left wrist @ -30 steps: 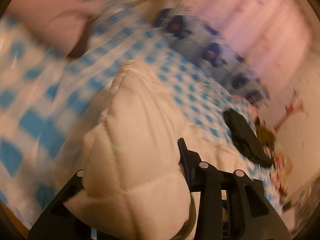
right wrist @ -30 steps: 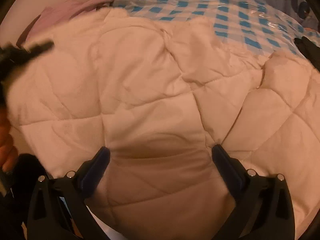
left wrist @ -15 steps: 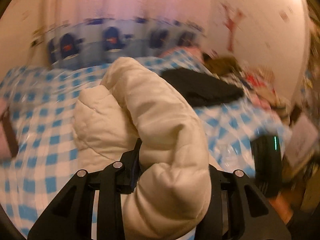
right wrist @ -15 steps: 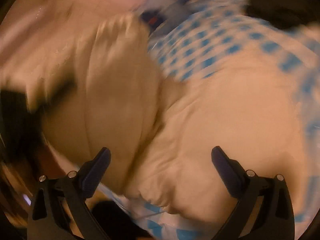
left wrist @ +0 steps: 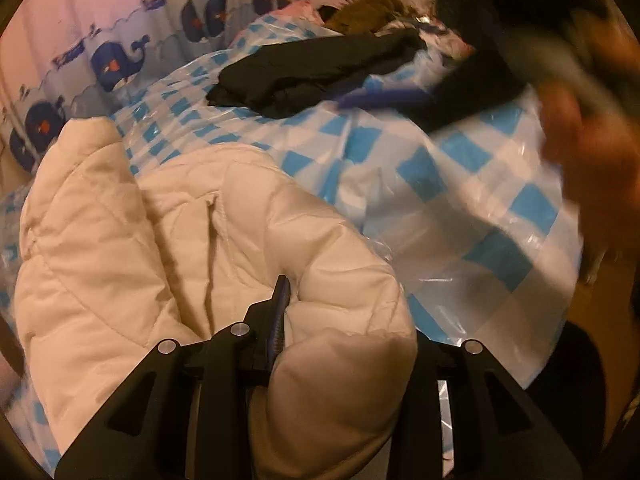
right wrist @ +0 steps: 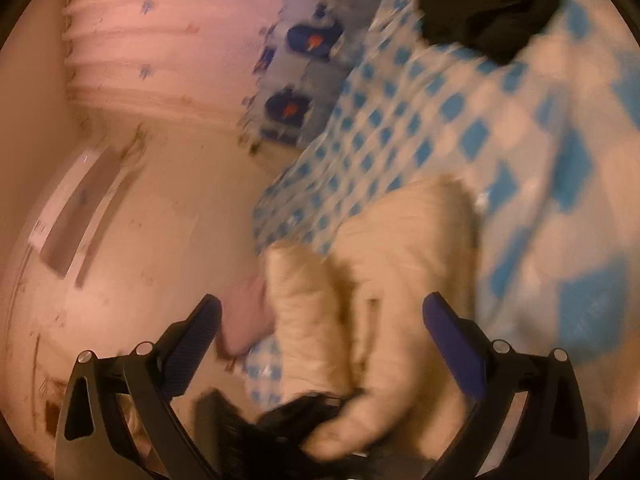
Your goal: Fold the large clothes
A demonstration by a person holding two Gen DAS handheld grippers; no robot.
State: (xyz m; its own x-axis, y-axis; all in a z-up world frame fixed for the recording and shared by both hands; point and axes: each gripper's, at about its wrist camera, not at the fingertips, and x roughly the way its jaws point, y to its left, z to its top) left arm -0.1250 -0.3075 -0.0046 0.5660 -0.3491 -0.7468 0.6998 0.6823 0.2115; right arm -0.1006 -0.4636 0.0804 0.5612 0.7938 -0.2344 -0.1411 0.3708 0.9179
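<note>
A cream quilted jacket (left wrist: 120,260) lies bunched on the blue-and-white checked bed cover (left wrist: 460,184). My left gripper (left wrist: 348,304) is shut on a thick fold of the jacket. Its jaws are closing, and the padding bulges up between them and hides the right finger. In the right wrist view the jacket (right wrist: 400,248) sits low and blurred beyond my right gripper (right wrist: 322,300), which is open wide with nothing between its pads. In the left wrist view that right gripper (left wrist: 380,98) shows as a blur in a hand (left wrist: 580,140) over the bed's right side.
A black garment (left wrist: 320,68) lies at the far side of the bed, with a brown heap (left wrist: 372,8) behind it. A whale-print curtain (left wrist: 116,60) hangs along the back. A pale wall (right wrist: 140,200) fills the left of the right wrist view.
My left gripper has swung across the bed with the jacket fold and rolled upright. My right gripper has lifted off the jacket and turned toward the wall and the bed's edge.
</note>
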